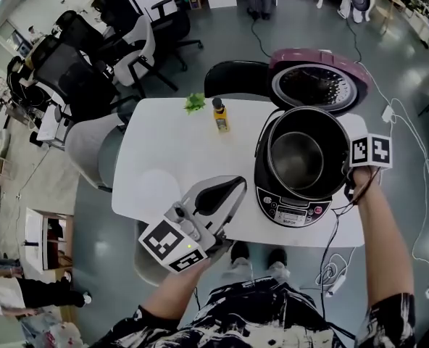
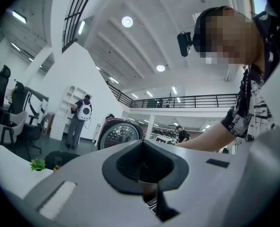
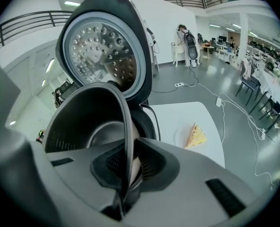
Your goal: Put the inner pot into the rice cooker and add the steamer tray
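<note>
White table [image 1: 164,143]: right gripper [image 3: 126,169] pinches inner pot [image 3: 83,122] rim; left gripper [image 2: 147,174] closed; cooker [image 1: 294,209] print illegible.

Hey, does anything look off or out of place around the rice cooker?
Nothing stands out. The inner pot is in the open rice cooker, its rim clamped by the right hand-held gripper. Nothing is spilled on the table.

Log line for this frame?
right gripper: shut on inner pot rim | pot in rice cooker, lid open | left gripper: shut, empty | steamer tray: unseen
</note>
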`<state>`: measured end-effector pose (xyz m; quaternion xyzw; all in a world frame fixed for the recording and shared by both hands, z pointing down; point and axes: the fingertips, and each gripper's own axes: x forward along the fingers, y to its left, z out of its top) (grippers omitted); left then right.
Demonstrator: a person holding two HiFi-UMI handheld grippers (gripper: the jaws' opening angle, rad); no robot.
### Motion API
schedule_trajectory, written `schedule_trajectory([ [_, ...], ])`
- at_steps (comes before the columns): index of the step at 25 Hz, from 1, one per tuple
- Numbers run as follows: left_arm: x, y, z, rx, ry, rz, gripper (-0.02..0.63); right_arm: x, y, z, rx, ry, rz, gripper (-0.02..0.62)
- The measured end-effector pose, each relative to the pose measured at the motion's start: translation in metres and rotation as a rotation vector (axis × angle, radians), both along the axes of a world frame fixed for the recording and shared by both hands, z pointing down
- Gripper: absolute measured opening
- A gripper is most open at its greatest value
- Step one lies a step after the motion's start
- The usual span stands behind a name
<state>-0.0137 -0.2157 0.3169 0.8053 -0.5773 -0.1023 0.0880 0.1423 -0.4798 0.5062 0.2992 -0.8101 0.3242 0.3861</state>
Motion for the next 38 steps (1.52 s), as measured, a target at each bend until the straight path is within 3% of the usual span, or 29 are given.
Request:
schedule_trajectory([
  [20, -0.02, -0.001, 0.012, -0.016, 0.017, -0.029, 0.005, -0.008, -0.007, 0.054, -0.008, 0.172, -0.009, 0.009],
  [28, -0.023, 0.0, 0.014, -0.016, 0.028, -0.028, 0.005, -0.009, -0.008, 0.058, 0.04, 0.259, -0.045, 0.008],
  [33, -0.024, -0.001, 0.012, -0.01, 0.03, -0.024, 0.005, -0.01, -0.007, 0.058, 0.129, 0.376, -0.09, 0.011],
  [38, -0.025, 0.002, 0.013, -0.005, 0.032, -0.027, 0.005, -0.01, -0.007, 0.061, 0.155, 0.445, -0.152, 0.012],
])
